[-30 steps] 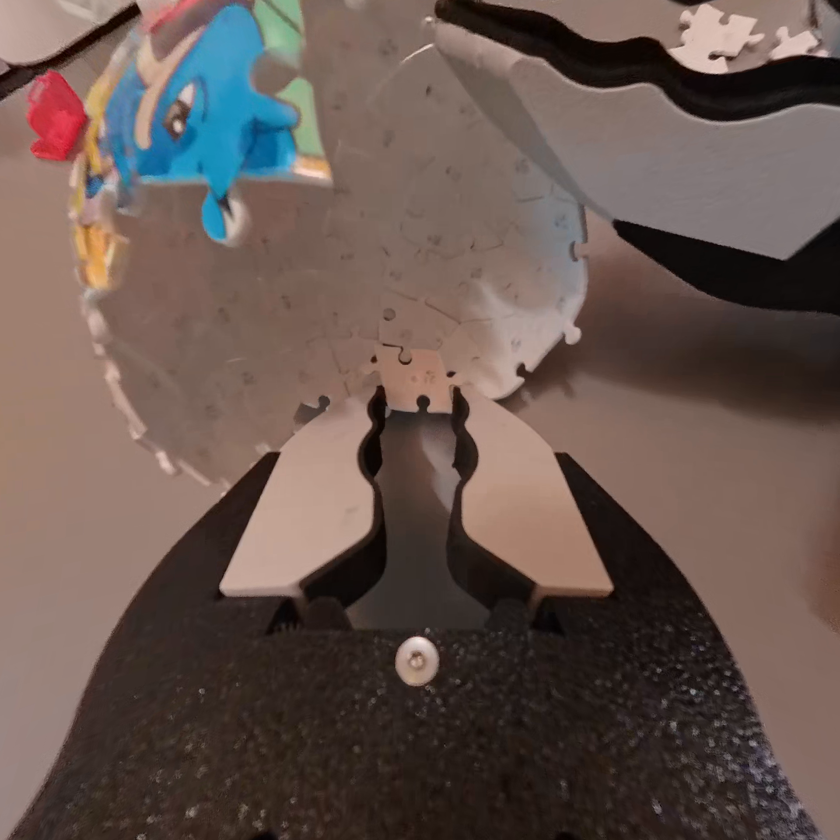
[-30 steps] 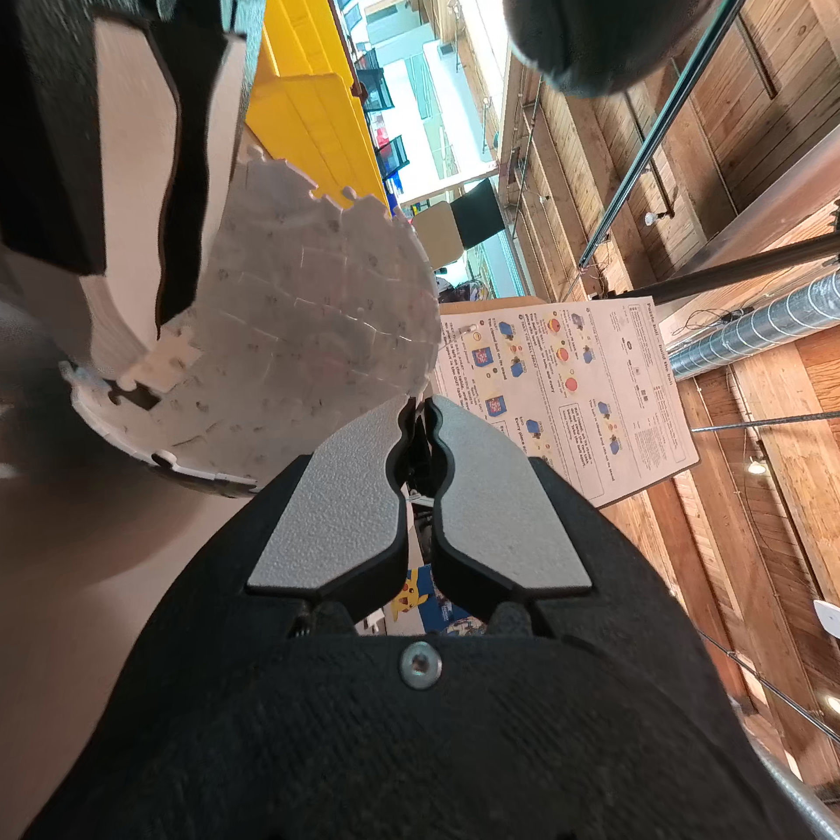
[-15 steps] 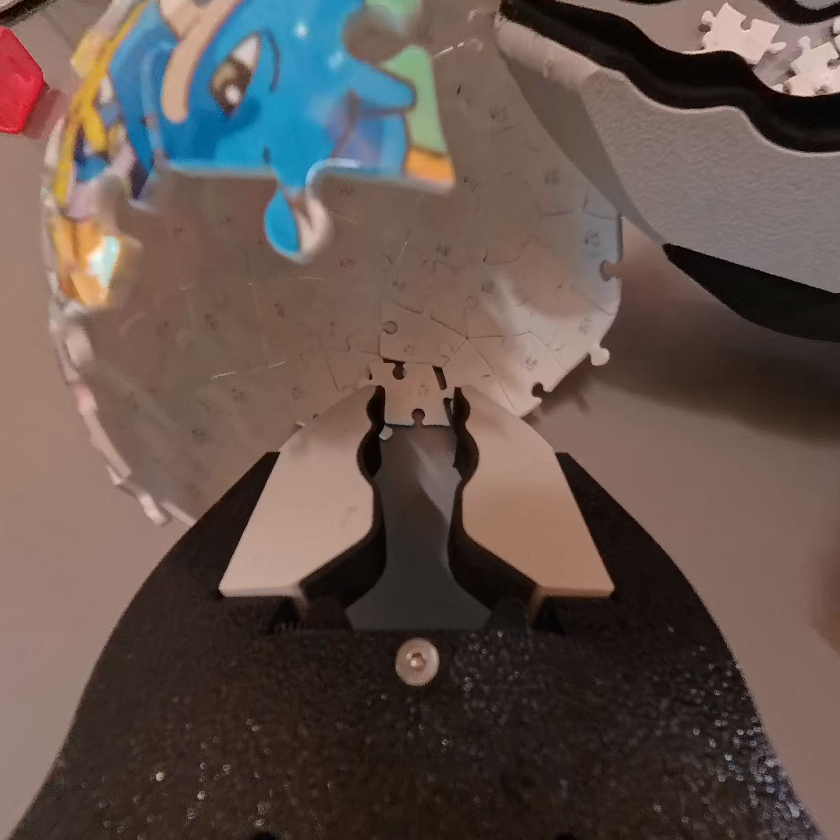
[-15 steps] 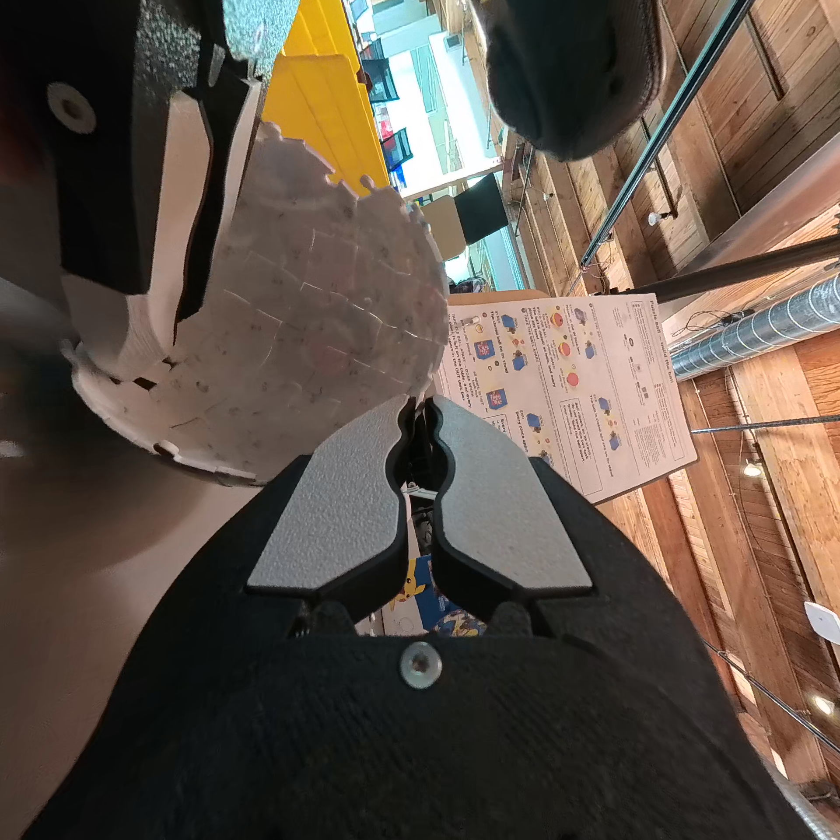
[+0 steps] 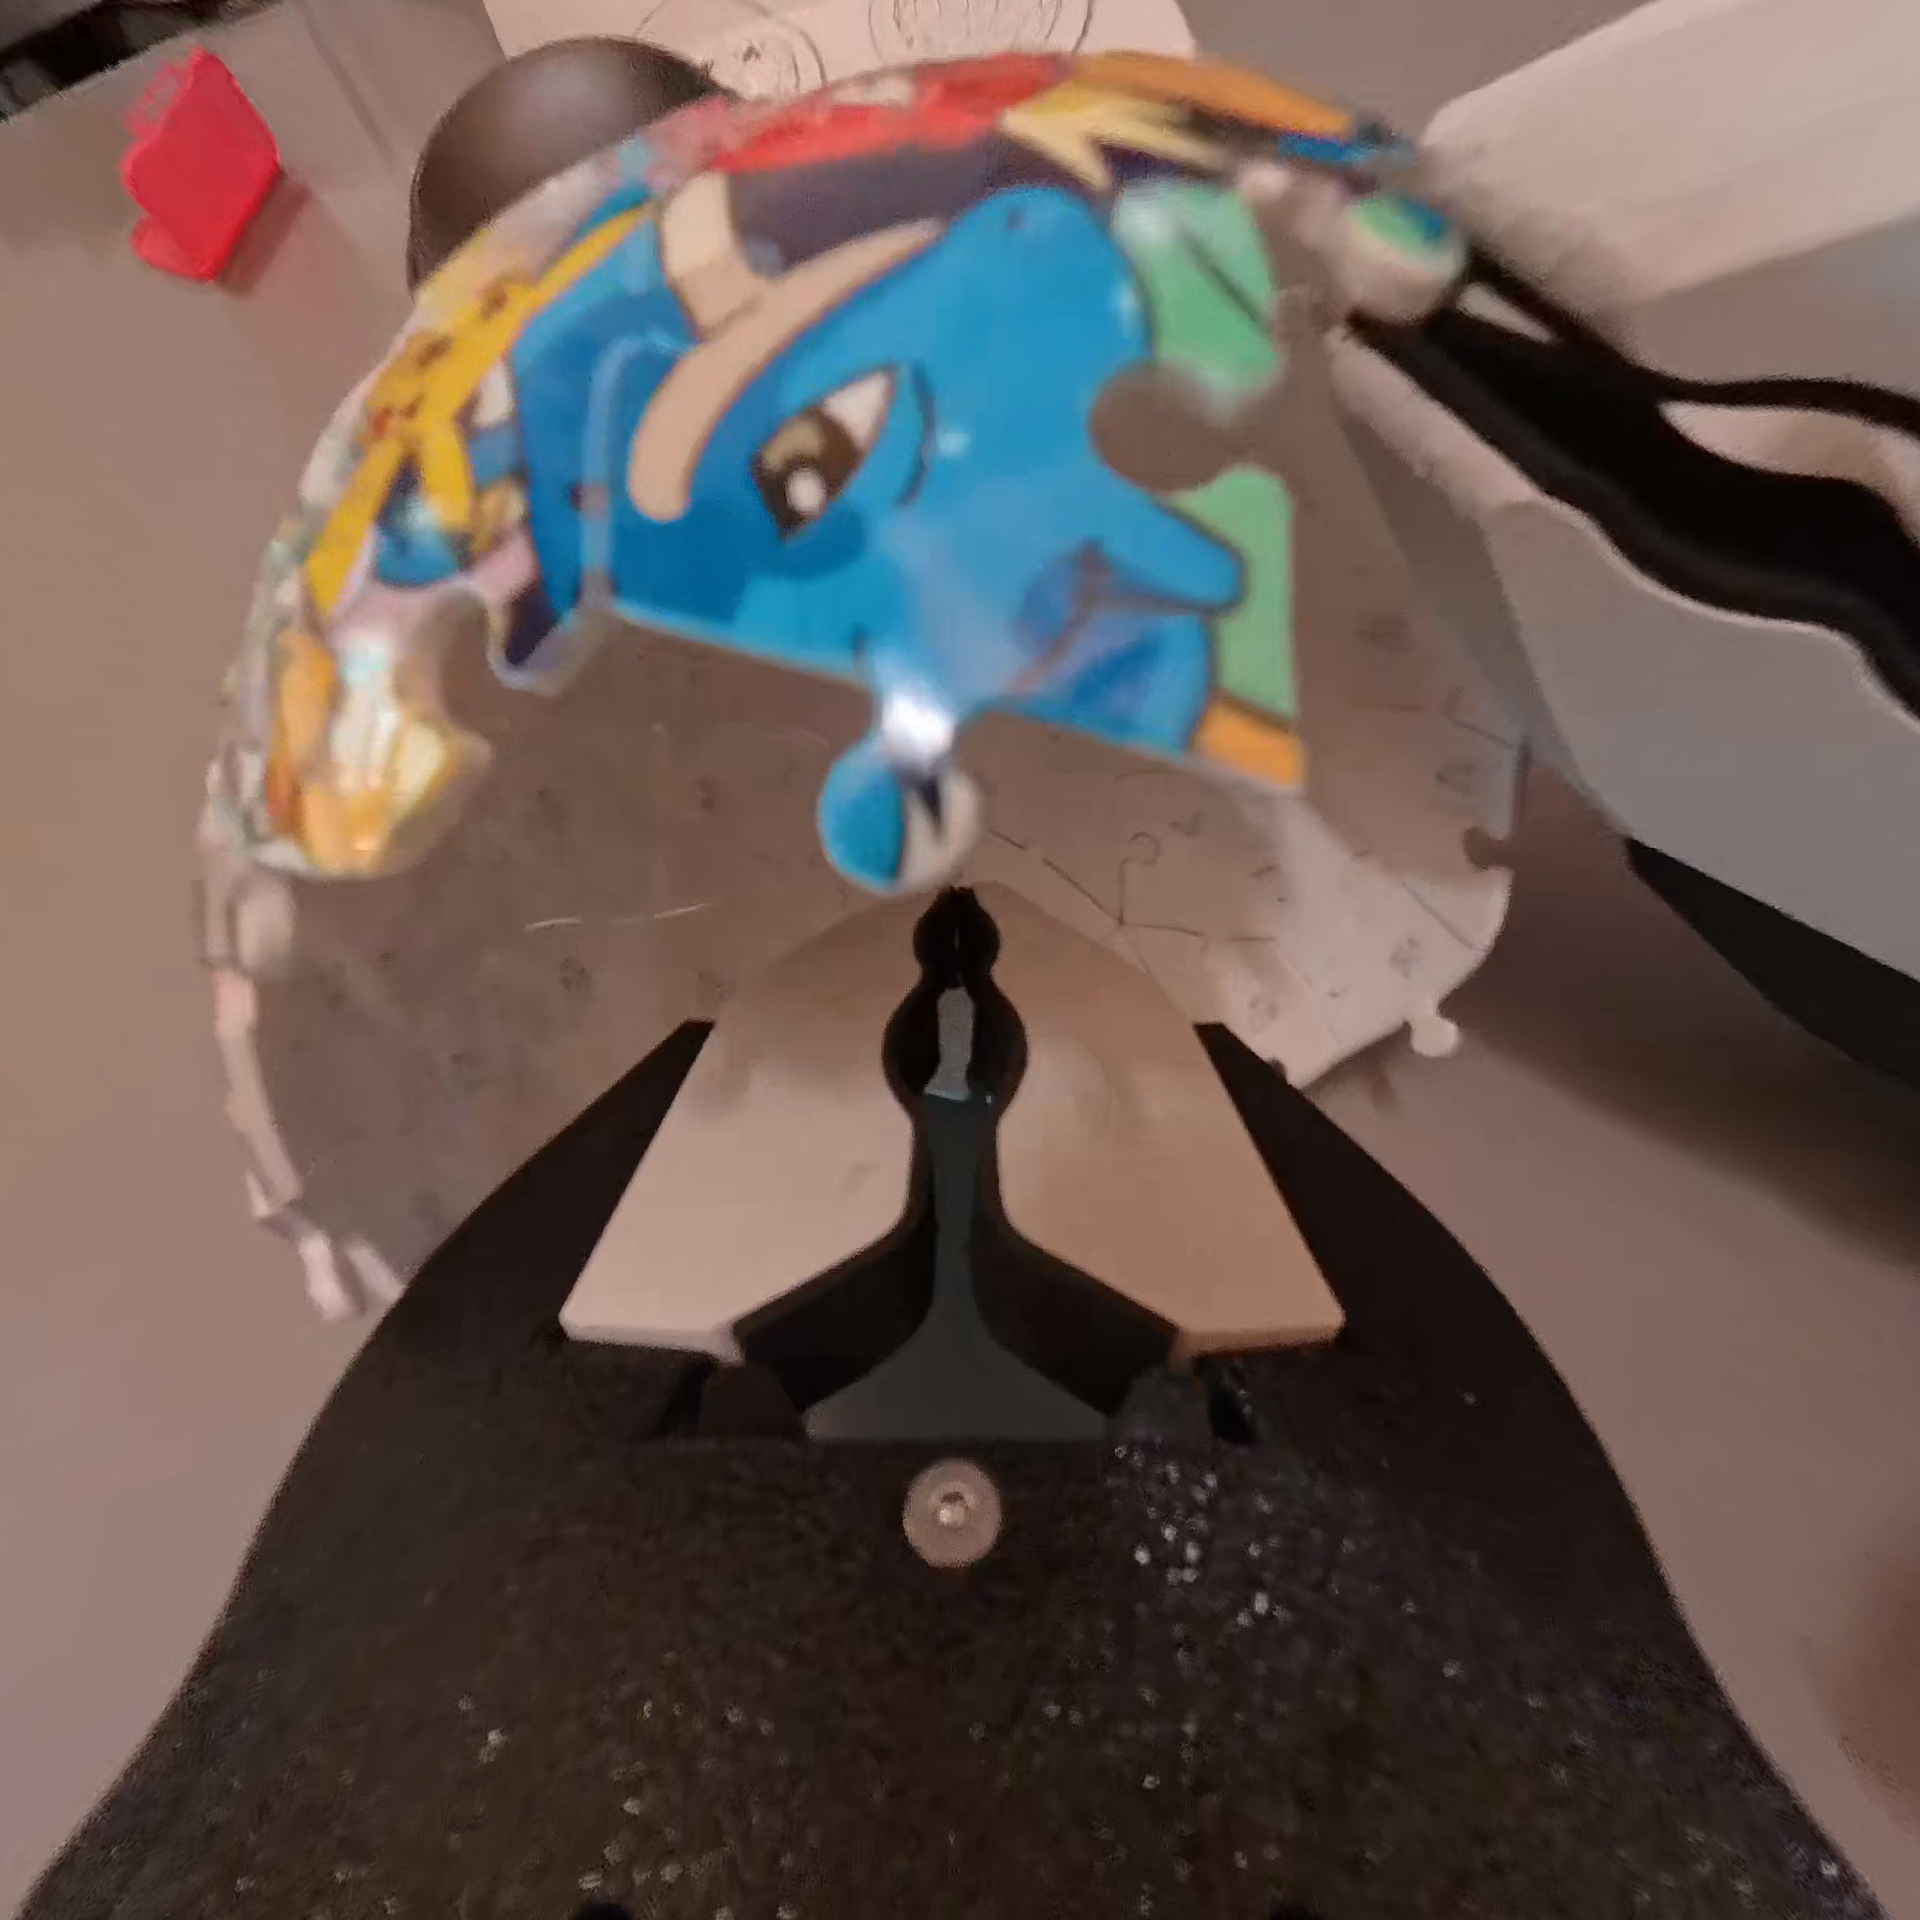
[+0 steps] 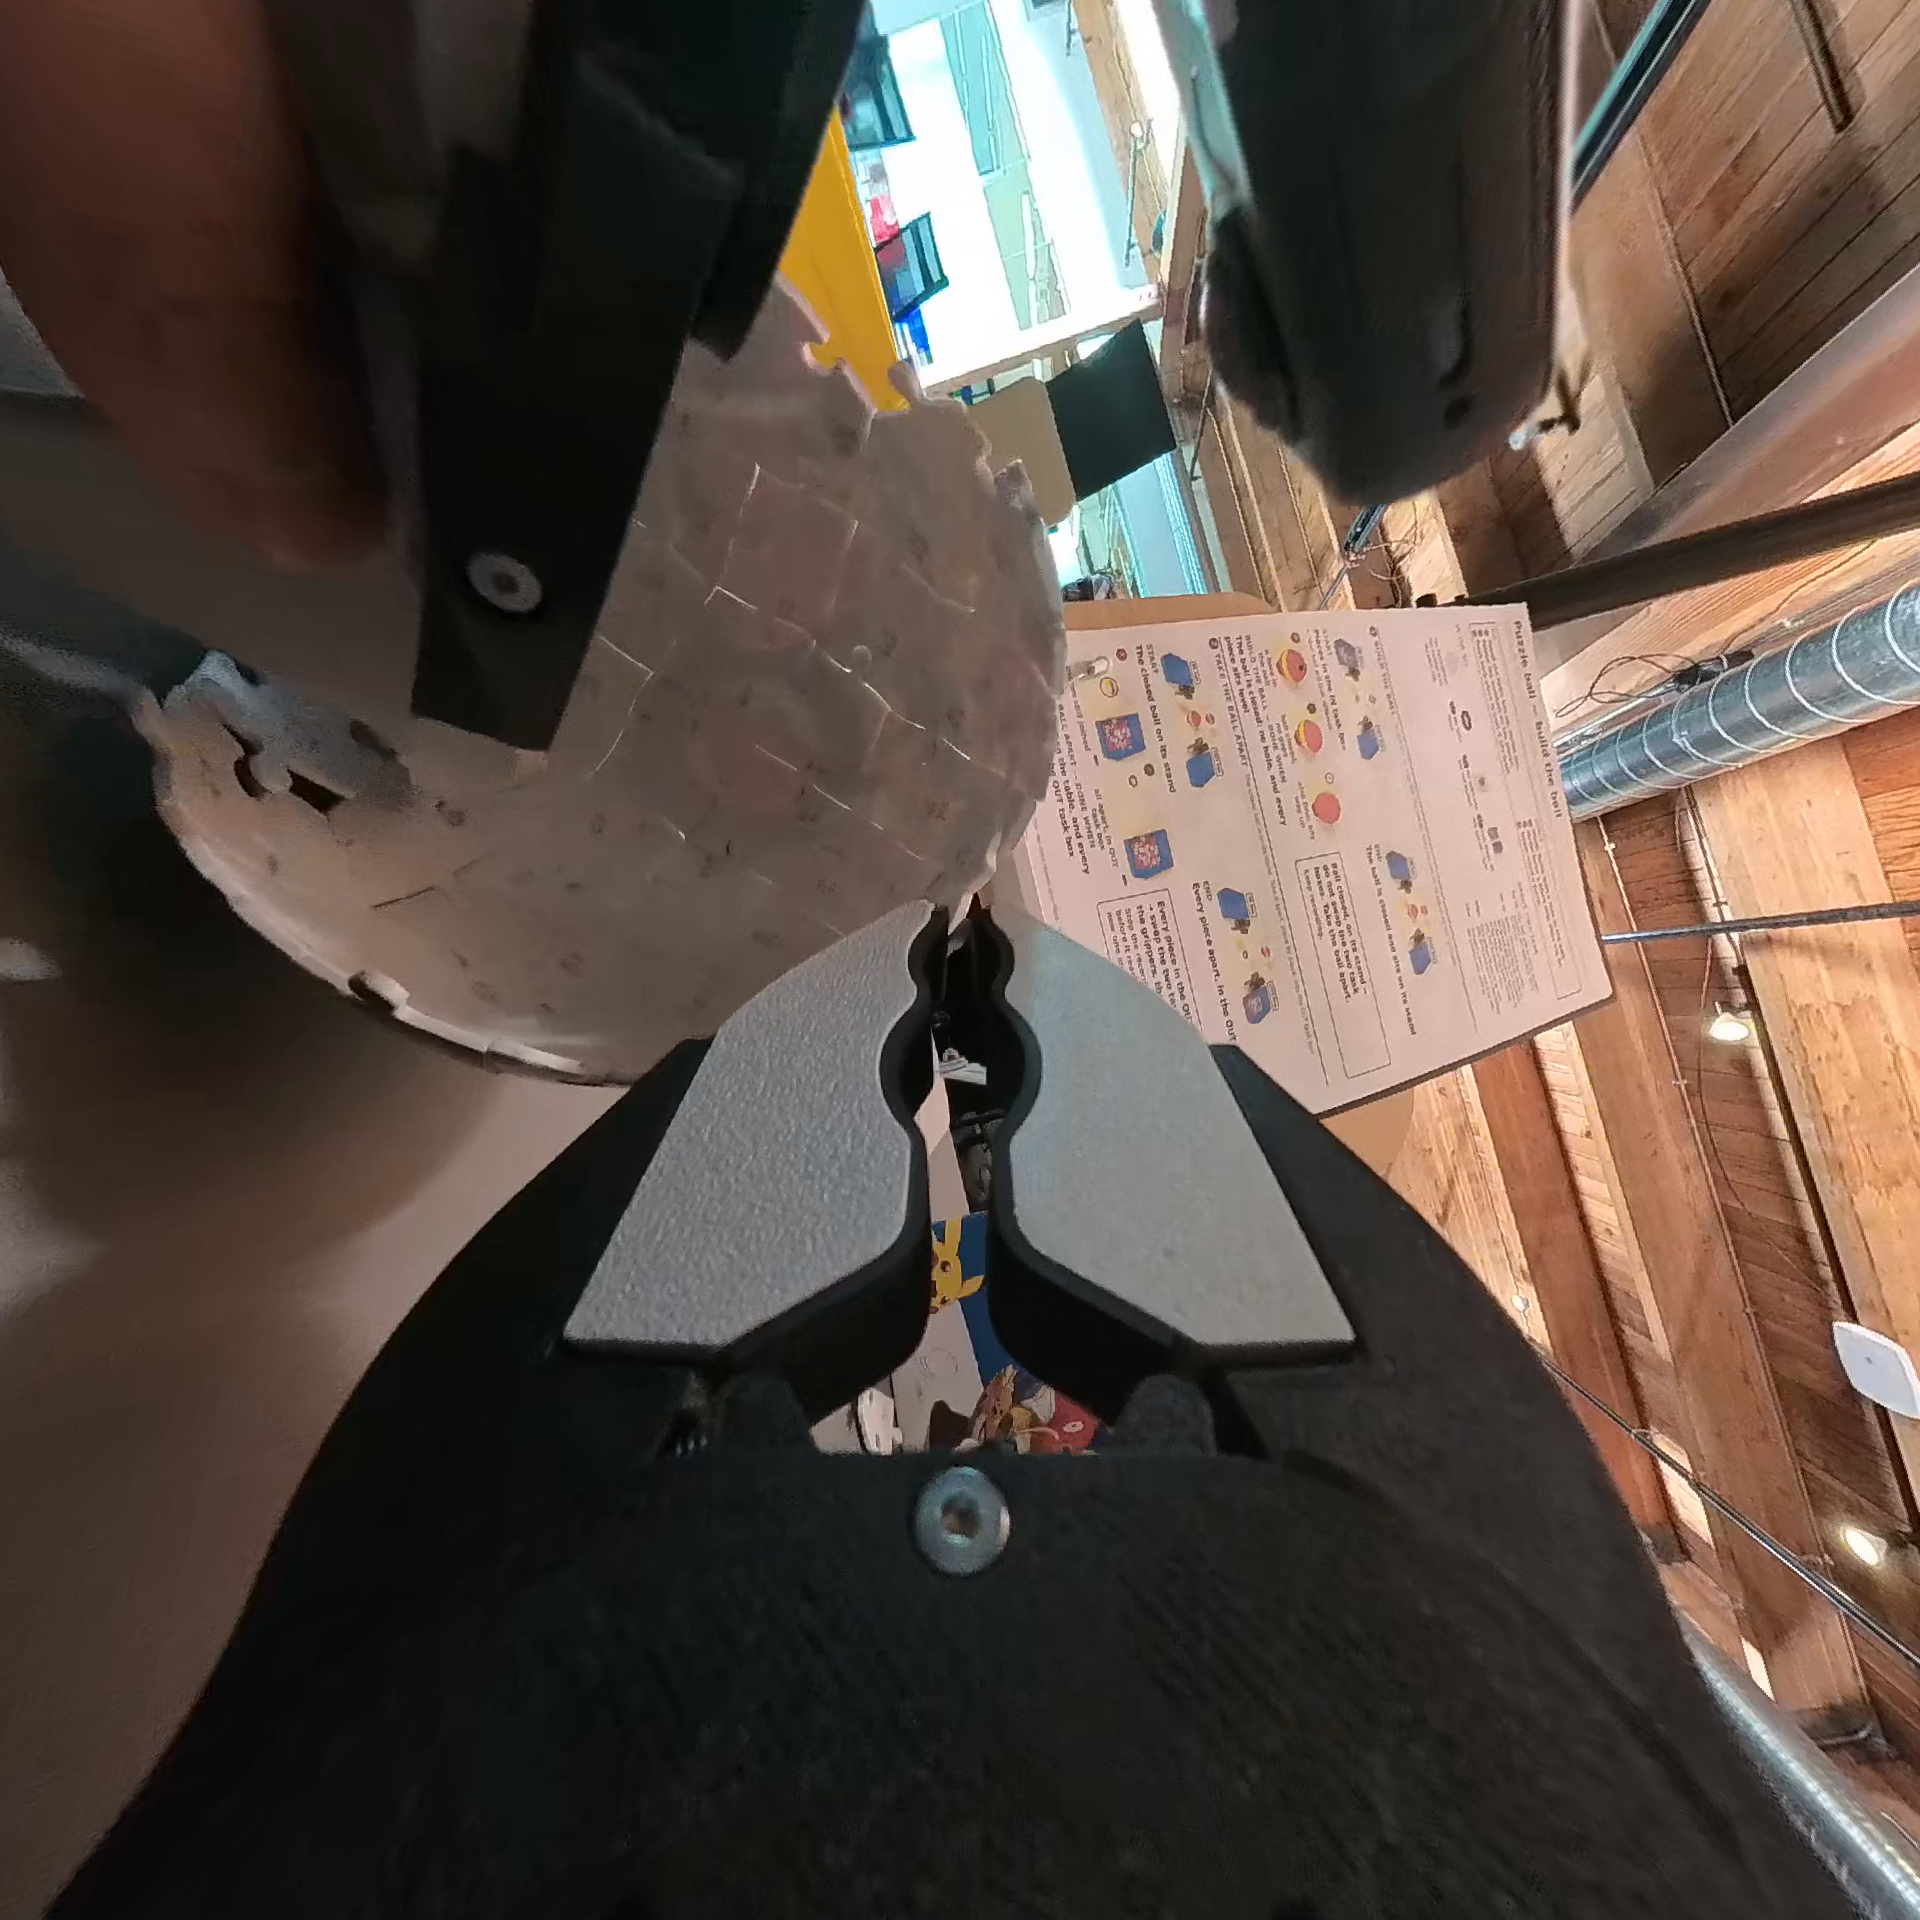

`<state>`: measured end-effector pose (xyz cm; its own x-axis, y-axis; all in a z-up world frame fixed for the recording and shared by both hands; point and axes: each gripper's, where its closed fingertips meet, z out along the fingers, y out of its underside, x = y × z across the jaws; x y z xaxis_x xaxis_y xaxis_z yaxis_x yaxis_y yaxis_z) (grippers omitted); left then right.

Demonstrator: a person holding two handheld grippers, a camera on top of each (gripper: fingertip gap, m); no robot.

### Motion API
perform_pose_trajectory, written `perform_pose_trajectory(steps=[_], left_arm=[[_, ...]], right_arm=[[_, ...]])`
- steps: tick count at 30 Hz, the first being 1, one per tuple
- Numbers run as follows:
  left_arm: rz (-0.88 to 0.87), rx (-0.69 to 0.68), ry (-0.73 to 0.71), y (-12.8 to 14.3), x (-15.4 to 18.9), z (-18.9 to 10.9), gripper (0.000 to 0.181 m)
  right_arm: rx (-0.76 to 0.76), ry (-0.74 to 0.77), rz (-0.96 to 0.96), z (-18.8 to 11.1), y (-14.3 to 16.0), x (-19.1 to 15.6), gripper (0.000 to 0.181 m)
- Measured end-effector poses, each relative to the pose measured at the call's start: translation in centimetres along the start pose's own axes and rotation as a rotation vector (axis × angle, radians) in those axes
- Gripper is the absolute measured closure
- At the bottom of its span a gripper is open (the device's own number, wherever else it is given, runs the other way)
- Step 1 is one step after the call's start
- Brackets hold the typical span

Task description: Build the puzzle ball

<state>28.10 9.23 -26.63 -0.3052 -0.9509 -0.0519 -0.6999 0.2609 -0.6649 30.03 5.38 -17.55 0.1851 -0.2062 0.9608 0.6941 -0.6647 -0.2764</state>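
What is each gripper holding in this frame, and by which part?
Both grip the half-built puzzle ball by its jagged open rim: the left gripper at the near edge, the right gripper at the opposite edge.

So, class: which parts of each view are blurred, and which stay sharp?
Left wrist view: the puzzle ball shell and red block are smeared; the left gripper is crisper. Right wrist view: the right gripper and instruction sheet are sharp.

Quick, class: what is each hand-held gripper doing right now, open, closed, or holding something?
Left hand-held gripper: closed, pinching the edge of the puzzle ball shell.
Right hand-held gripper: closed on the same shell's rim.
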Motion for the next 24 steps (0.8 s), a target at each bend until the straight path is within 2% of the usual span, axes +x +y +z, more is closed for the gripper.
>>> perform_pose_trajectory(steps=[5,24], left_arm=[[0.052,-0.046,-0.072,0.36,-0.53,0.51,0.181],[0.213,-0.117,-0.164,0.3,-0.57,0.88,0.181]], right_arm=[[0.003,-0.002,-0.014,0.02,-0.09,-0.05,0.177],[-0.004,0.0,0.039,0.36,0.13,-0.15,0.177]])
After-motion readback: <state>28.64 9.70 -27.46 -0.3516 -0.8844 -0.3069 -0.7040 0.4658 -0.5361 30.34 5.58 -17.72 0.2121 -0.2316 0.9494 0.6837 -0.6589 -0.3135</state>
